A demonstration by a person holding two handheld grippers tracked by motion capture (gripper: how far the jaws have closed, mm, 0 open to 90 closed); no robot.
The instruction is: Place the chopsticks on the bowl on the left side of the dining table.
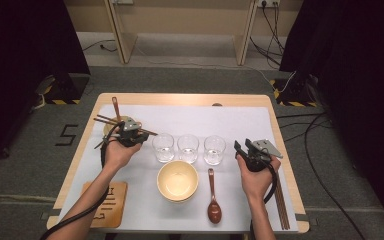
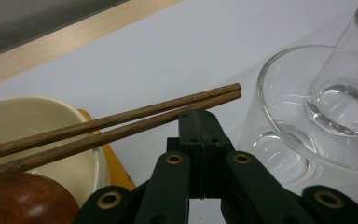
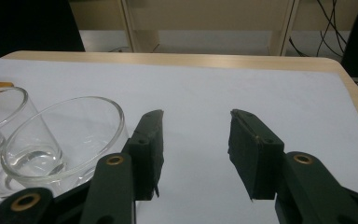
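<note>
glasses (image 1: 189,148): row of three behind bowl (image 1: 177,180) | spoon (image 1: 213,198): right of bowl | mat (image 1: 240,125): under all

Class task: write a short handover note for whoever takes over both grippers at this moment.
Left gripper: jaws shut, beside a pair of chopsticks that lies across the far-left bowl; whether they are pinched is unclear.
Right gripper: open, holding nothing, near the right glass.
Table: three glasses in a row; near bowl with a spoon beside it; second chopstick pair at the right edge.
Done: the near setting looks laid out.
Left: probably settling the far-left chopsticks.
</note>
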